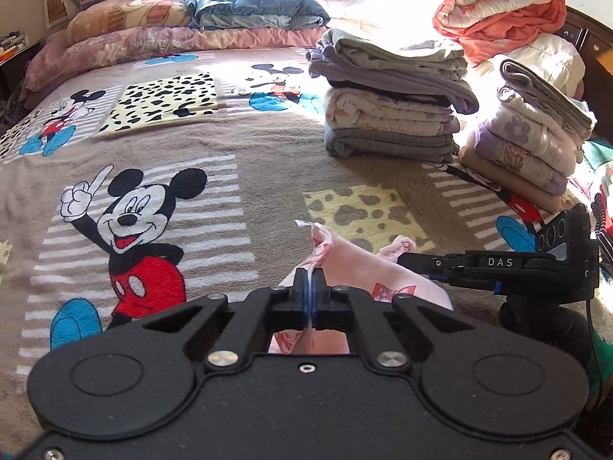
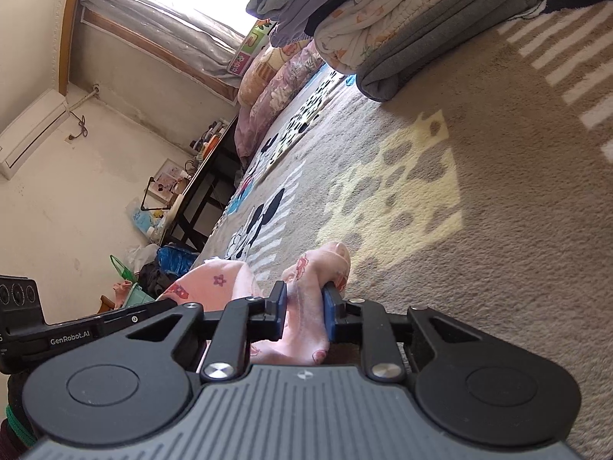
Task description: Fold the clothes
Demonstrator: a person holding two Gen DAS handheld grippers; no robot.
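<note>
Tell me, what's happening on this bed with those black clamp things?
A person is folding laundry with two hand-held grippers. The left gripper is shut on an edge of a small pink garment, and the right gripper pinches another bunch of it. Two stacks of folded clothes sit on the bedspread.
</note>
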